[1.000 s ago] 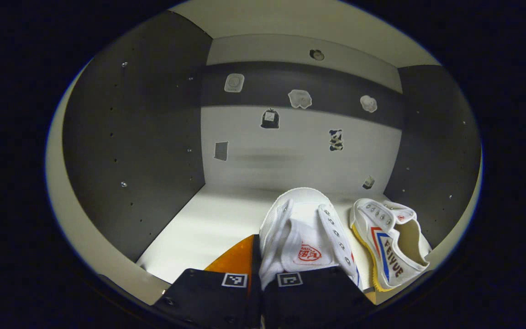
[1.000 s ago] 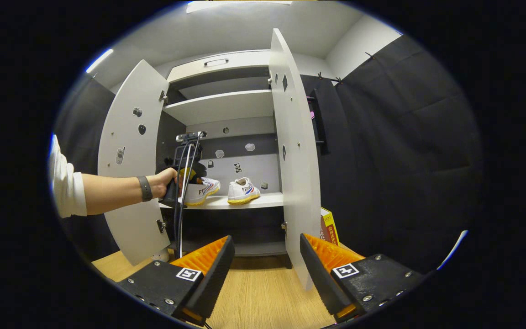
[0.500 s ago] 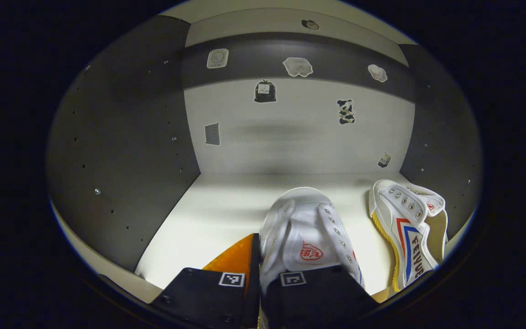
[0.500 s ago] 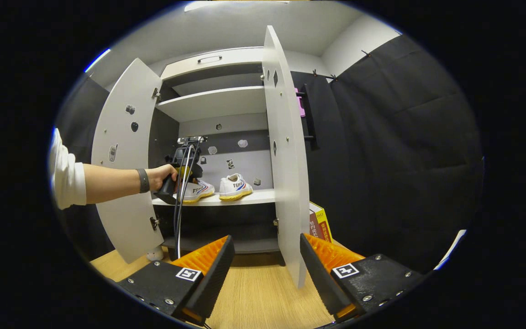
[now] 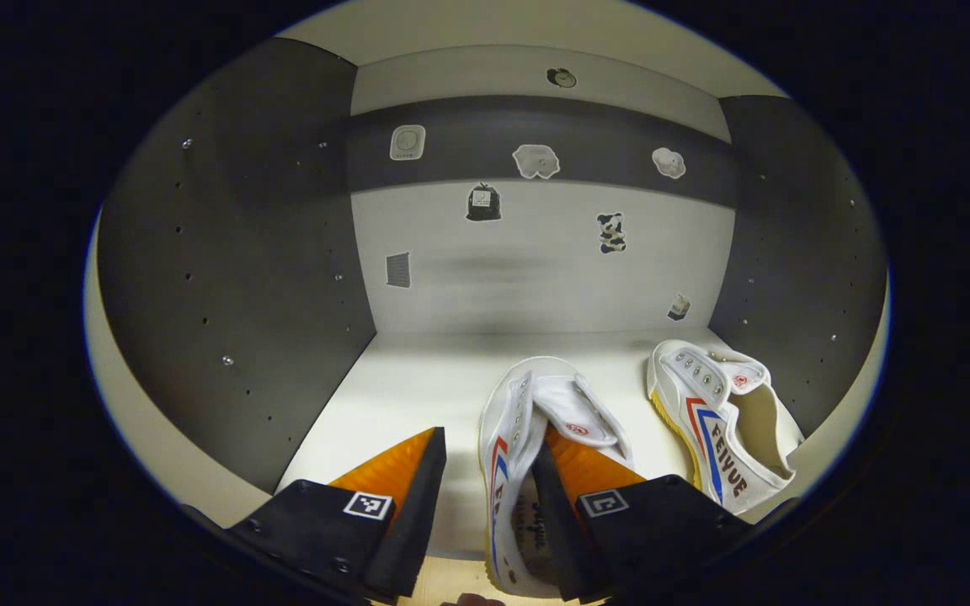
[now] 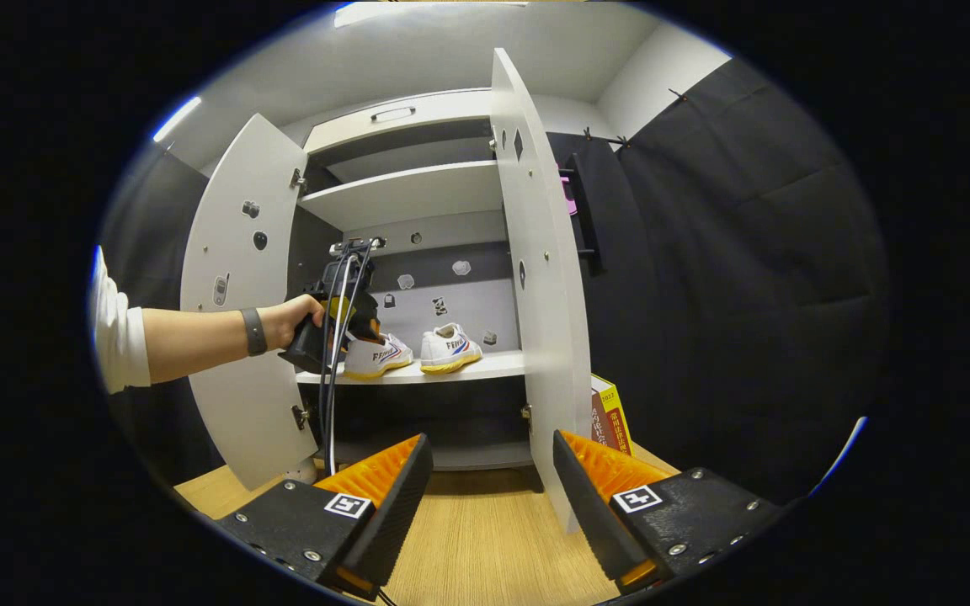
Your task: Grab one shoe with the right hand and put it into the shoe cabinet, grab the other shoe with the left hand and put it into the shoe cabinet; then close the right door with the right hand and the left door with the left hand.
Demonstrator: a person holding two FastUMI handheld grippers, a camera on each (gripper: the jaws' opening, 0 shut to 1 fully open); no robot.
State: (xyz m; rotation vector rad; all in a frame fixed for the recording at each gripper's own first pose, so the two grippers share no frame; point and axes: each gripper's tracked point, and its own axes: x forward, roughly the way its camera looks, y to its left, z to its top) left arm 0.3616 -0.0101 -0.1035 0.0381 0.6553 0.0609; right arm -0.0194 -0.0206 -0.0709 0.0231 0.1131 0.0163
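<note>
My left tool apart, straddling left shoe's soft, light canvas wall (collapses; grip heel rim). Right tool apart, empty.

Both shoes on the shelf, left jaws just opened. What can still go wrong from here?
1. One finger of the left gripper sits inside the near shoe; pulling back could drag it off the shelf.
2. That shoe's heel looks to overhang the front edge, so the left door may catch it.
3. The right gripper hangs back from the right door, both doors wide open.
</note>
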